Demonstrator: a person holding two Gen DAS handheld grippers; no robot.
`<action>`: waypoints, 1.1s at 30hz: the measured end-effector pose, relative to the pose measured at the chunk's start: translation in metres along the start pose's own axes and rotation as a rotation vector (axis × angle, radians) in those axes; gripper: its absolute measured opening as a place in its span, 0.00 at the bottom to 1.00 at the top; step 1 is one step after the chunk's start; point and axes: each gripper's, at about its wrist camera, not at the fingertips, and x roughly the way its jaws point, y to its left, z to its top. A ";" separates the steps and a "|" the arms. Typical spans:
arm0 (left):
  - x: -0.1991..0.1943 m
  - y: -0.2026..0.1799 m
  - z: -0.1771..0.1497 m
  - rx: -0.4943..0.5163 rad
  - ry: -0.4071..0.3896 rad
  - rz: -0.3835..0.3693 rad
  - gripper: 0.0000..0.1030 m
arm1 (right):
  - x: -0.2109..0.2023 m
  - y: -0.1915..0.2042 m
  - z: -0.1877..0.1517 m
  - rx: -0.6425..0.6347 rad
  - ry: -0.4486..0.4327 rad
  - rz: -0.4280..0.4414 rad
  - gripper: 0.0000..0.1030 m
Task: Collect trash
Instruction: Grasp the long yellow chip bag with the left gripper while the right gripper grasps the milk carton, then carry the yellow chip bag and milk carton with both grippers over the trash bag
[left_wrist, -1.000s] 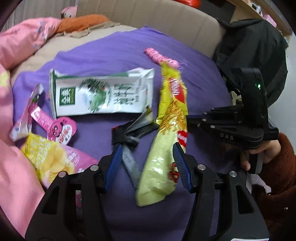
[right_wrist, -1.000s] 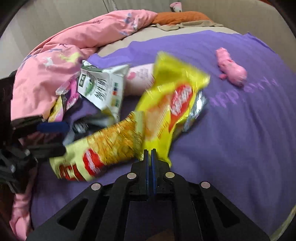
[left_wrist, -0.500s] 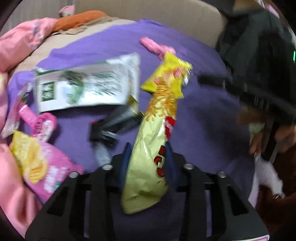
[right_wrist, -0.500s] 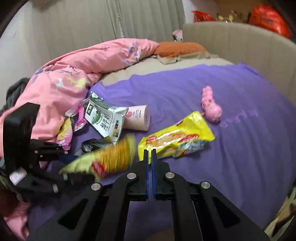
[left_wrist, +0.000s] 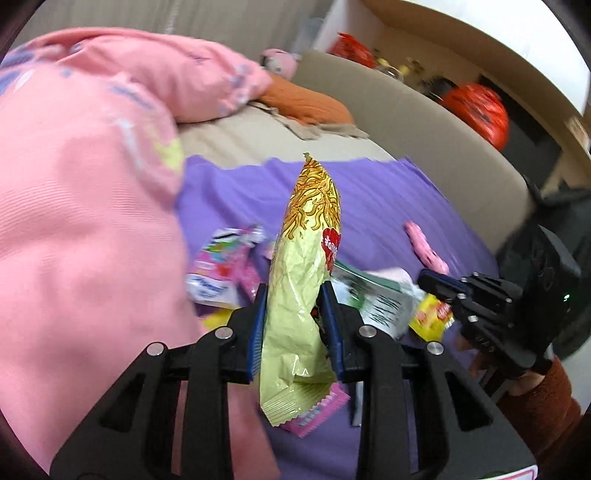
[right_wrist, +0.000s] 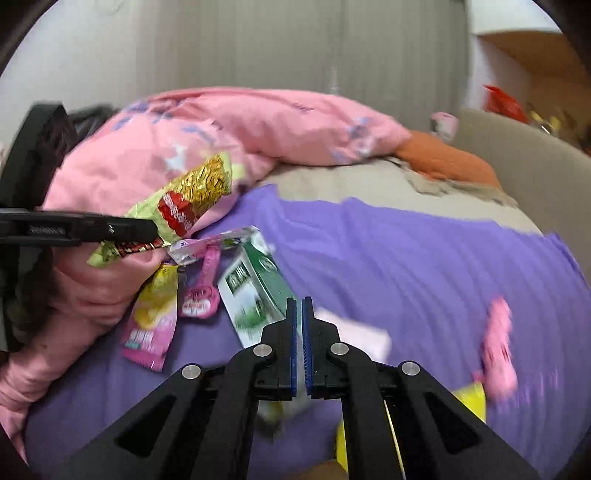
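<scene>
Left gripper (left_wrist: 295, 325) clamps the pale green noodle-snack bag (left_wrist: 301, 288), its jaws having closed in on it over the last second; the bag stands upright between the blue pads, its gold end rising ahead. Right gripper (right_wrist: 299, 339) has its jaws pressed together on a yellow wrapper (left_wrist: 432, 317), which hangs below and behind the tips. Ahead of it on the purple sheet (right_wrist: 406, 266) lie a green-and-white milk carton (right_wrist: 255, 295) and pink wrappers (right_wrist: 151, 325).
</scene>
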 end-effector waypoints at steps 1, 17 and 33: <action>-0.003 0.006 0.001 -0.017 -0.007 -0.002 0.26 | 0.013 0.005 0.007 -0.034 0.025 0.019 0.06; -0.012 0.016 -0.001 -0.071 -0.027 -0.025 0.27 | 0.061 0.038 -0.023 -0.108 0.307 0.051 0.53; -0.007 -0.002 -0.002 -0.041 -0.012 -0.059 0.27 | -0.009 0.025 -0.032 0.026 0.236 -0.020 0.53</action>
